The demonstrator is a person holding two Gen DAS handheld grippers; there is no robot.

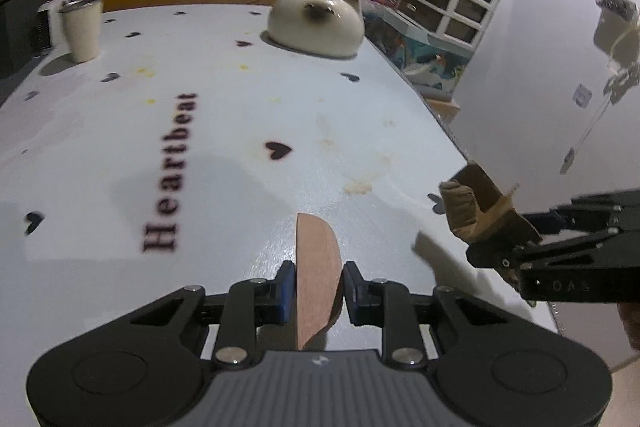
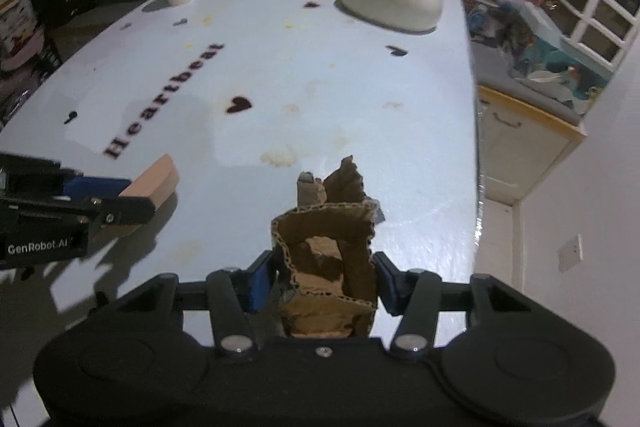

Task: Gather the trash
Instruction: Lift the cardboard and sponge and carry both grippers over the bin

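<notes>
My left gripper [image 1: 318, 287] is shut on a flat pinkish-brown wooden piece [image 1: 316, 255] with one curved edge, held upright above the white table [image 1: 224, 75]. The right wrist view shows that same gripper [image 2: 120, 195] and wooden piece [image 2: 154, 179] at the left. My right gripper [image 2: 324, 279] is shut on a crumpled piece of brown corrugated cardboard [image 2: 328, 227], its pads pressing both sides. From the left wrist view, the right gripper [image 1: 500, 243] and cardboard [image 1: 472, 203] hang over the table's right edge. Both pieces are lifted off the tabletop.
The tablecloth has black hearts, the word "Heartbeat" and several yellowish stains [image 1: 356, 187]. A white cat-shaped ceramic piece [image 1: 316, 25] sits at the far side and a white cup [image 1: 82, 27] at the far left. A white drawer unit [image 1: 452, 3] and clutter stand right of the table.
</notes>
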